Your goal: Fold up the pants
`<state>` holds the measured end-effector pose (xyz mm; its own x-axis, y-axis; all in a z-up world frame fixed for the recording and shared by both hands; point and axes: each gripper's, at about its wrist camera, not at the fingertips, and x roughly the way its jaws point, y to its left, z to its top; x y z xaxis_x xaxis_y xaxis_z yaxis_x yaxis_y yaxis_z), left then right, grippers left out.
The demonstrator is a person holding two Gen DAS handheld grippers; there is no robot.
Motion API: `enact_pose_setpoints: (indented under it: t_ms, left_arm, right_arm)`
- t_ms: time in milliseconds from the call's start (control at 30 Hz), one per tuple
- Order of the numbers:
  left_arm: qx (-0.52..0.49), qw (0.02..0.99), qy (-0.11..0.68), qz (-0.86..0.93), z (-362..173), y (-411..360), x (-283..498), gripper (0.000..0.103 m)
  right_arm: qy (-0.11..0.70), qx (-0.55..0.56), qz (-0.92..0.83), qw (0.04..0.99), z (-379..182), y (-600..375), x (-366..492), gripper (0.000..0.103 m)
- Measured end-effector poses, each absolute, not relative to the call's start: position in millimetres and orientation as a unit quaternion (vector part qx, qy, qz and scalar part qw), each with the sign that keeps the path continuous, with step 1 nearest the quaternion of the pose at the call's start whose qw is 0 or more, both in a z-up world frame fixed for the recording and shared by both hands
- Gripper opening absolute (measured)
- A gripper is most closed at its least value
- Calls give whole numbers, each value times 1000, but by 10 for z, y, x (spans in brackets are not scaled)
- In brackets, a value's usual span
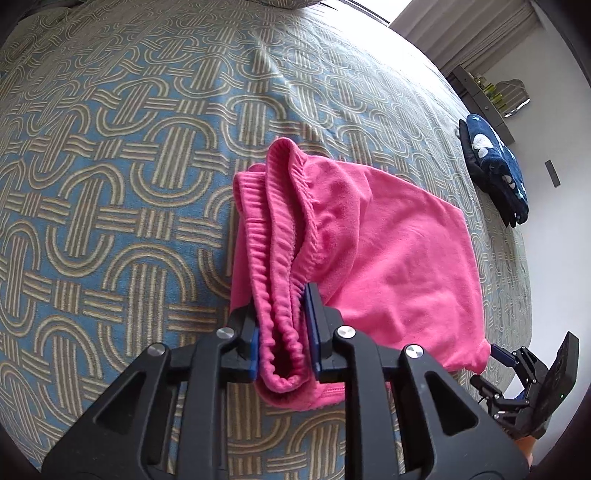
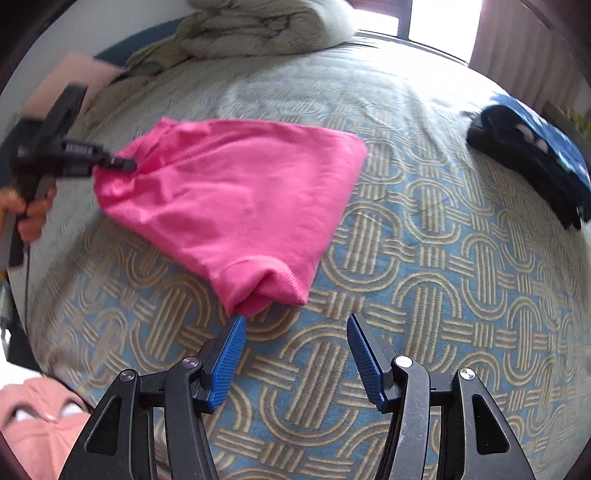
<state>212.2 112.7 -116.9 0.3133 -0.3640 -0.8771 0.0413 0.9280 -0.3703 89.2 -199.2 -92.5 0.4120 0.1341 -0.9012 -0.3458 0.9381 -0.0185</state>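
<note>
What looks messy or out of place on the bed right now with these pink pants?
The pink pants aren't folded square: their waistband is bunched between the left tool's pads, and the near cuff gapes open. The right tool is open and holds nothing.

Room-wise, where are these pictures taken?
Most likely a bedroom: a wide bed with a patterned cover, a rumpled duvet at its far end, and curtains beside a bright window.

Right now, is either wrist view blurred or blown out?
Left wrist view: sharp on the pink pants and bedspread; the window strip at the top is overexposed. Right wrist view: motion blur smears the left gripper and the dark folded garment; the window glares white.
</note>
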Motion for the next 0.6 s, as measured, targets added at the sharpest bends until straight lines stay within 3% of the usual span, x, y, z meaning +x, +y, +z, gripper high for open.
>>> enact_pose_setpoints:
  t_ms: [100,233,300,333,467,600]
  left_arm:
    - [-141,798,573,-127,-1180,1121,2123,21]
    - [-147,796,574,-127,-1185,1134,2127,21]
    - [-151,794,575,-128,-1185,1144,2125,21]
    - [-153,793,575,-128,-1186,1155,2118,22]
    - [-155,789,578,-138,-1187,1111,2108,26]
    - [-127,793,581,-129,-1253,1006,2108,36]
  right_arm:
    - [513,-137,147,835,-997,-1828,888,58]
    - [516,-100,108,844,-1060,-1796,1067,58]
    - [502,-75,107,855,-1018,-1797,1086,38]
    - [492,-62,116,860,-981,-1807,1077,17]
    - [473,-47,98,874,-883,-1944,1030,11]
    - [522,22,80,849,-1077,-2234,1059,12]
